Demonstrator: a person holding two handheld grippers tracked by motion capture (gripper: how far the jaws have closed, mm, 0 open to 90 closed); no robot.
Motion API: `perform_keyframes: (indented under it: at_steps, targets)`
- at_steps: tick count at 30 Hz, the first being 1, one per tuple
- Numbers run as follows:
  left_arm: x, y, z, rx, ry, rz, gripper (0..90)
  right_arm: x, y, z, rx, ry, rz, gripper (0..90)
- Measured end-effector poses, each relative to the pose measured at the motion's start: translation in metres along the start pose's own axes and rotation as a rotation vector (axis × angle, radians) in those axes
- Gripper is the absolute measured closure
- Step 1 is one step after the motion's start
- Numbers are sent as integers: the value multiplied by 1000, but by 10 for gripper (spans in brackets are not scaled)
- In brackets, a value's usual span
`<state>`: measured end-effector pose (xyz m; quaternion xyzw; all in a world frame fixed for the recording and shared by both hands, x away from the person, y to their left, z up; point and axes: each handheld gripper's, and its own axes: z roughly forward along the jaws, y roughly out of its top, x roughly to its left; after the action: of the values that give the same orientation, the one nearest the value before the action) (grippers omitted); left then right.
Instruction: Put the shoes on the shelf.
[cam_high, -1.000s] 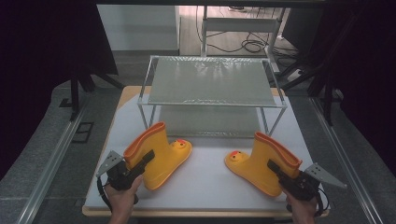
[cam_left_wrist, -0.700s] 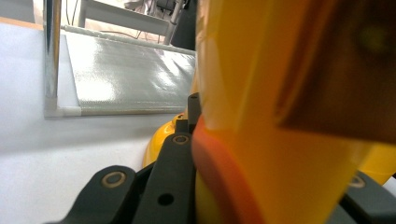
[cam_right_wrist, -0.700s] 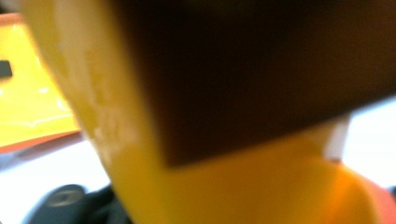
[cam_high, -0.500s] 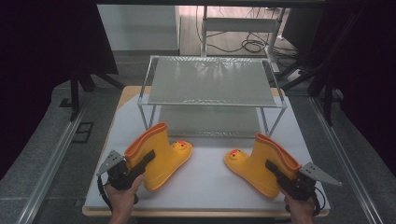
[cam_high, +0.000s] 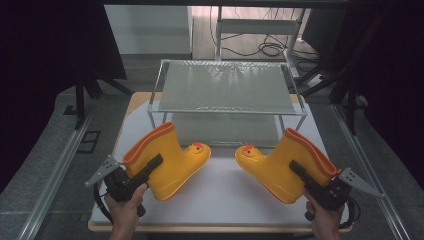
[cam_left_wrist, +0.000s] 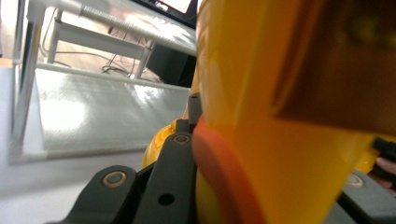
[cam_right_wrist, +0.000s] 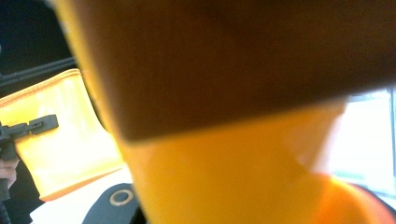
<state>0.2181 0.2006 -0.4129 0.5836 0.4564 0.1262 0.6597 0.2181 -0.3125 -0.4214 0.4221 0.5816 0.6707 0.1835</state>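
Two yellow boots (cam_high: 172, 160) (cam_high: 280, 167) hang pinched by their tops in the left gripper (cam_high: 150, 167) and right gripper (cam_high: 300, 172), so lift both slowly and evenly toward the shelf (cam_high: 225, 90).

On the worktop (cam_high: 220, 200) before me, my left tool (cam_high: 150, 167) grips the left boot (cam_high: 167, 160) and my right tool (cam_high: 298, 170) the right boot (cam_high: 280, 165), toes facing inward, with the two-tier rack (cam_high: 225, 90) standing behind them.

A two-tier wire rack (cam_high: 225, 87) stands at the far edge of the white table (cam_high: 225, 200). Beyond the table, cables (cam_high: 260, 47) lie on the floor beside a grey cabinet (cam_high: 150, 27).
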Motion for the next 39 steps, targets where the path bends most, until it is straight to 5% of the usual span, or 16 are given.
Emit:
perform_keyframes:
  at_steps: [16,39]
  targets:
    - [-4,21,2,-31,-35,9,855,-3,17,-7,-74,4,27,862]
    - [-4,45,9,-90,-113,-62,857,-4,41,-2,-140,24,81,863]
